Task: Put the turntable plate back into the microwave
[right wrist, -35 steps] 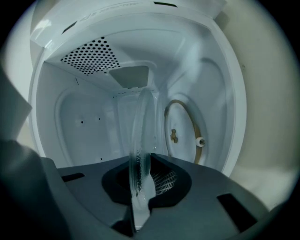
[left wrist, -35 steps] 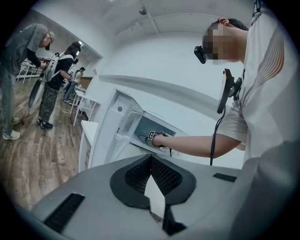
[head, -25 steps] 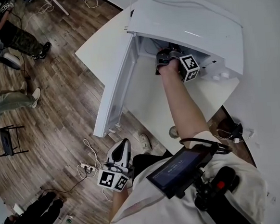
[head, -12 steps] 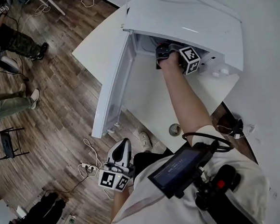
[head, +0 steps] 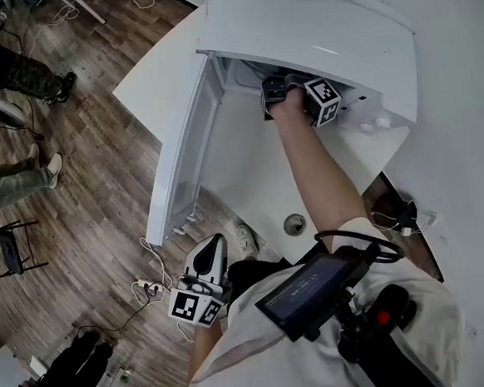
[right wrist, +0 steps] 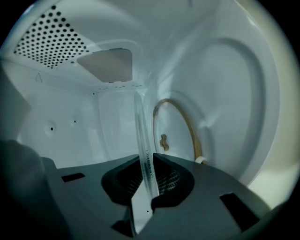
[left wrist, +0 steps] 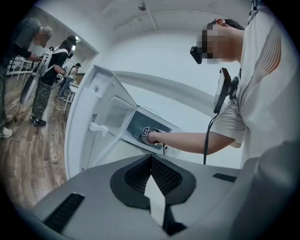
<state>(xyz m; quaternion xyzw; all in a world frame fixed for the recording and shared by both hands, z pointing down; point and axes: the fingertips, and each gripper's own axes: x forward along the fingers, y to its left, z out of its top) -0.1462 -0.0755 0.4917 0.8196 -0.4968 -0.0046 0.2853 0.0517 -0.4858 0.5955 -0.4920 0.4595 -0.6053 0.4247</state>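
1. Your white worktop point(head: 257, 175) carries a white microwave point(head: 321, 32) with its door point(head: 181, 160) swung wide open. Below it lies a brown wood-plank floor point(head: 93, 208) with loose cables point(head: 152, 275) and a black chair point(head: 8, 244). Other people stand on the floor well away from both jaws.
2. Inside, the cavity is smooth glossy white. A perforated vent point(right wrist: 49, 40) sits up and left of the right jaws, and a flat grey-beige panel point(right wrist: 107, 64) sits above them. A thin tan ring point(right wrist: 180, 119) and a small tan hub point(right wrist: 163, 140) lie on the cavity face just right of the jaws.
3. Your right gripper point(right wrist: 146, 180) is inside the cavity. Its dark meshed jaws are clamped on the rim of the clear glass plate point(right wrist: 143, 136), which runs edge-on straight ahead from them. The plate is in the microwave, beside the ring; whether it touches the ring I cannot tell.
4. Your left gripper point(head: 212, 242) hangs low over the floor, well apart from the microwave. Its jaws are closed and hold nothing.
5. Against a second ago, your right hand and its marker cube point(head: 322, 100) remain at the cavity mouth. The microwave sits further left in the head view, and the round hole point(head: 294, 224) in the worktop now shows clear of your arm.
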